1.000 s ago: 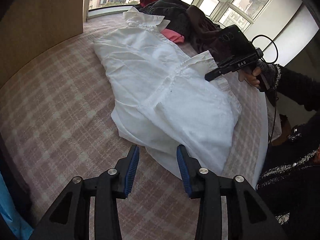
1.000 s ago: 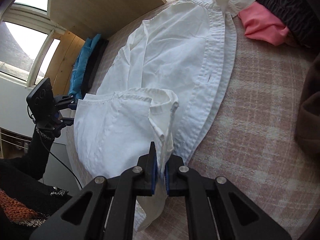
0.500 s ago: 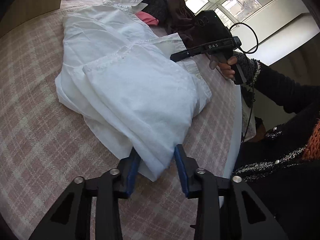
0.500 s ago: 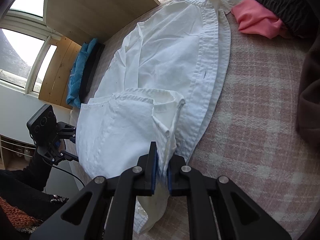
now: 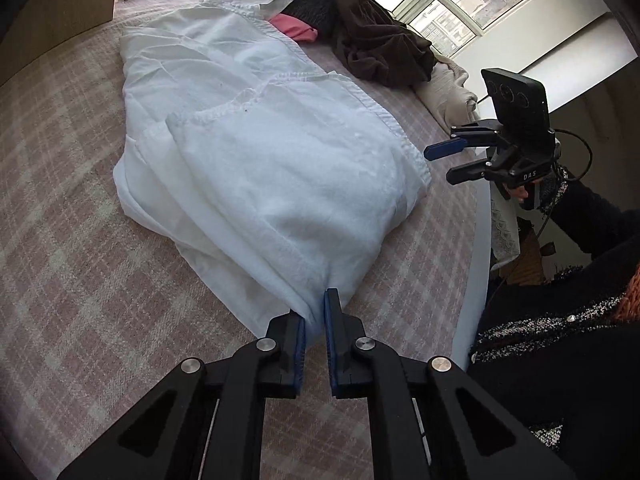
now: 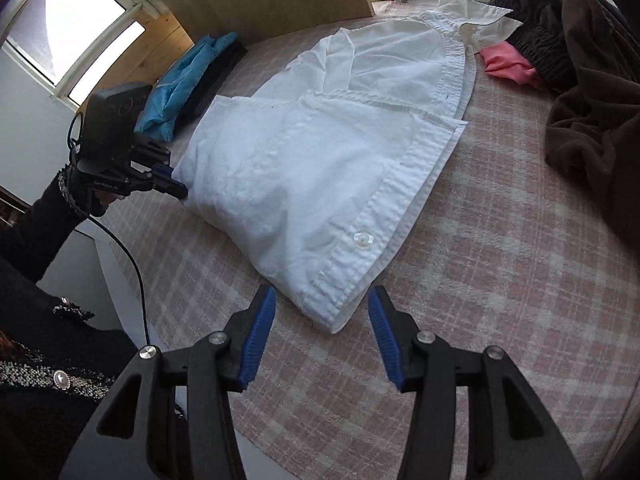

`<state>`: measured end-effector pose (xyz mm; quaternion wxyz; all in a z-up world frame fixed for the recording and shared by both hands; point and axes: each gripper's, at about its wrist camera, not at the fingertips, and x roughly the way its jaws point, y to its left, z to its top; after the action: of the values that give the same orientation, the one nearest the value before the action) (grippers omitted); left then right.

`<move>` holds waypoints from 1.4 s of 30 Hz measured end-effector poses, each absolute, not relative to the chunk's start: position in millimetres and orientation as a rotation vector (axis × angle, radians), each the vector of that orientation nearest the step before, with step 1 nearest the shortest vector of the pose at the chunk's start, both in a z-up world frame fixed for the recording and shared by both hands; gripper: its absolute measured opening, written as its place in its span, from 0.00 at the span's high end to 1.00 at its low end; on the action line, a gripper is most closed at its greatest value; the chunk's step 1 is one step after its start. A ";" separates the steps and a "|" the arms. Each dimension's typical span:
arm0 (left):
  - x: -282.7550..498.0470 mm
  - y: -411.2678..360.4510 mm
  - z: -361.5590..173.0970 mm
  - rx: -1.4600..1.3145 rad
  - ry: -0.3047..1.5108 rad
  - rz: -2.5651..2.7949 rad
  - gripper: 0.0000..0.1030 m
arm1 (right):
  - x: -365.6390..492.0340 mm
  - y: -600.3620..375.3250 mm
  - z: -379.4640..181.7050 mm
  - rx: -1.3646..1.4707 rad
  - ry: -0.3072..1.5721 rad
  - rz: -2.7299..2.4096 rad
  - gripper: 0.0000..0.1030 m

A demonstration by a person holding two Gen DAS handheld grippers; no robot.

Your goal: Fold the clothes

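1. Pinching a bunched corner of the crinkled white shirt (image 5: pixel 280 176), your left gripper (image 5: pixel 315 316) is clamped on cloth.
2. Your right gripper (image 6: pixel 322 320) gapes wide by the stitched, buttoned hem.
3. The shirt lies half-folded on the pink plaid bedcover (image 6: pixel 500 260).

Shirt (image 5: pixel 260 152) corner hidden between left tool (image 5: pixel 314 320) pads; brown garment (image 6: pixel 592 120) cut off by frame edge.

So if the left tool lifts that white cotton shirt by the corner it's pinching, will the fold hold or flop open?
Likely flop: the white cotton shirt looks thin, limp and creased, draping loosely over the pink plaid bedcover. The left tool pinches only one corner, so the rest would probably sag. It seems light, so it should lift easily.
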<state>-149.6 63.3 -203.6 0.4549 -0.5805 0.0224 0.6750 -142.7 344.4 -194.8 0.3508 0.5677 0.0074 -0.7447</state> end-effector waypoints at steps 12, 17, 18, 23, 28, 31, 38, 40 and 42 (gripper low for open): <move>-139.3 74.9 -209.2 -1.444 0.197 1.655 0.96 | -149.5 315.1 -209.1 1.520 0.274 -1.895 0.91; -138.3 73.7 -182.9 -1.419 0.326 1.615 0.96 | -152.1 308.2 -182.6 1.498 0.425 -1.821 0.93; -140.9 72.0 -182.4 -1.416 0.317 1.614 0.96 | -153.8 310.1 -181.0 1.491 0.434 -1.816 0.93; -144.0 74.8 -223.1 -1.526 0.315 1.556 0.96 | -156.9 307.2 -212.2 1.602 0.495 -1.734 0.87; -140.5 41.1 -202.7 -1.534 0.323 1.650 0.93 | -151.7 343.5 -182.1 1.657 0.547 -1.779 0.74; -142.7 33.4 -168.8 -1.444 0.273 1.754 0.92 | -153.8 356.8 -152.6 1.558 0.483 -1.921 0.74; -168.6 89.3 -178.9 -1.320 0.208 1.752 0.86 | -170.5 274.0 -182.0 1.407 0.372 -1.983 0.74; -176.3 91.6 -206.4 -1.401 0.249 1.751 0.86 | -172.4 279.2 -197.5 1.435 0.393 -1.960 0.74; -182.2 81.7 -221.4 -1.457 0.217 1.748 0.92 | -167.9 297.4 -198.0 1.454 0.374 -1.925 0.77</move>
<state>-182.2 81.7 -221.4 0.4151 -0.5799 0.0865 0.6957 -167.9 297.4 -198.0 0.3430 0.5596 0.1441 -0.7405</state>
